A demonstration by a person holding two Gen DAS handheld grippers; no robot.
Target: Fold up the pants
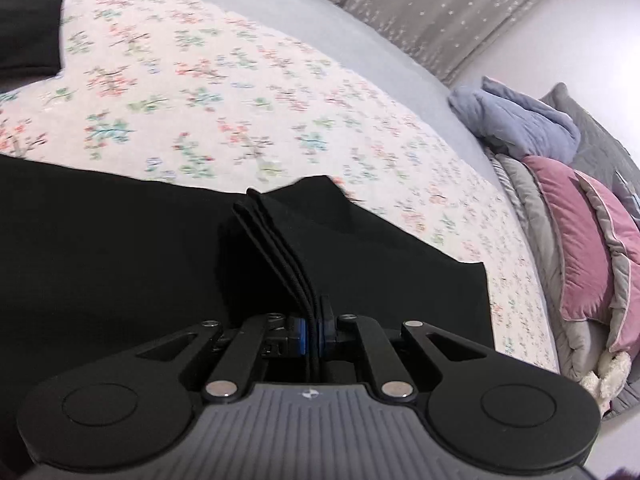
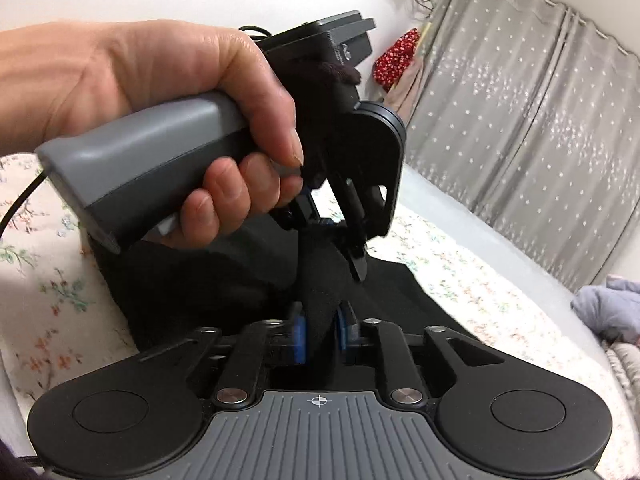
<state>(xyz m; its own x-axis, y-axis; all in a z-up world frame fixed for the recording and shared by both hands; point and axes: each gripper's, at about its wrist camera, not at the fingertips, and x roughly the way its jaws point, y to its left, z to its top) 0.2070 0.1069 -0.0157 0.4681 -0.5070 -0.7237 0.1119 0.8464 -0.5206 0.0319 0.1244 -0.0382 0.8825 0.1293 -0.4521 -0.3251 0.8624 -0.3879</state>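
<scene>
On the bed, over a floral sheet (image 1: 248,92), the black pants (image 1: 120,248) lay spread out, their near part lifted off the sheet by both claws. The left claw (image 1: 312,334) was pinched narrow on a stack of folded pant edges, several layers standing up in a ridge between its blue pads (image 1: 301,334). From the right wrist camera, the right claw (image 2: 320,334) was clamped on a thick bunch of the same black fabric, the cloth filling the gap between its pads (image 2: 300,338). Just beyond it, the person's left hand (image 2: 160,112) gripped the grey handle (image 2: 144,164) of the left claw's tool, which pointed down into the pants close to the right claw, so the two grips sat near each other on the same raised fold. The rest of the garment draped flat on the bed below. A second dark piece of cloth (image 1: 28,20) lay at the far left of the sheet. Pillows, one blue (image 1: 520,120) and one pink (image 1: 580,240), were piled at the bed's right end, and grey star-patterned curtains (image 2: 520,120) hung behind.
</scene>
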